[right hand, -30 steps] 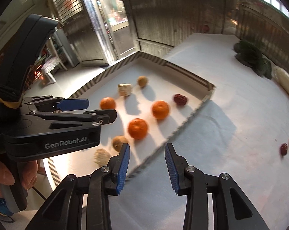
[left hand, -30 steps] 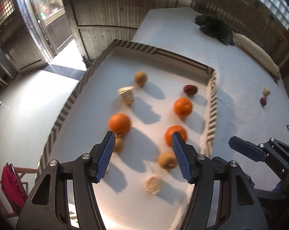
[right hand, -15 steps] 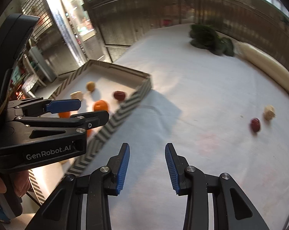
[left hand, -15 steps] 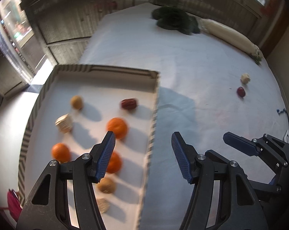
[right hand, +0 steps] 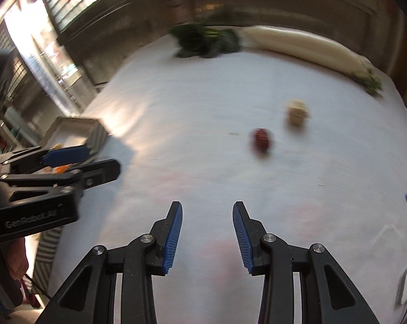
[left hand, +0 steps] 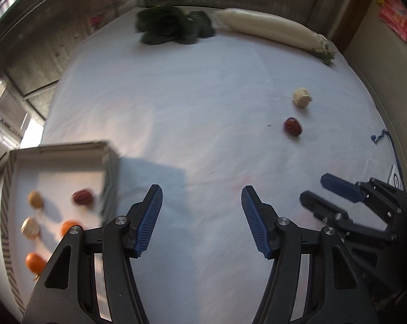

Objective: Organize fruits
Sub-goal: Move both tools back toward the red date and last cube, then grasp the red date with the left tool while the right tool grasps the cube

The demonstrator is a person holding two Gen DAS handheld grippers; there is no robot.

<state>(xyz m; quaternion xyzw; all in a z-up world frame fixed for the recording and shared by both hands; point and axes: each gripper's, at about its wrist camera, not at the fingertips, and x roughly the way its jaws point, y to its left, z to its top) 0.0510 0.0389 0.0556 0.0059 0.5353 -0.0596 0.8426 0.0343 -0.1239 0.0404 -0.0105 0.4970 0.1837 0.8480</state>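
A dark red fruit (left hand: 293,127) and a pale beige lump (left hand: 301,97) lie loose on the white tablecloth, far ahead and to the right of my left gripper (left hand: 202,221), which is open and empty. In the right wrist view the red fruit (right hand: 261,139) and the beige lump (right hand: 296,113) are blurred, ahead of my right gripper (right hand: 207,233), whose jaws stand narrowly apart with nothing between them. The striped cardboard tray (left hand: 110,172) at the left holds oranges (left hand: 34,262), brown fruits and another red fruit (left hand: 82,197).
Dark leafy greens (left hand: 173,25) and a long white radish (left hand: 271,31) lie at the table's far edge. A blue cord (left hand: 381,137) and a white device sit at the right edge. A hand (right hand: 3,256) holds the left gripper's handle.
Both grippers have swept right, away from the tray and over the open cloth. The tray has slid to the left edge of view; the loose red fruit and beige lump have come closer.
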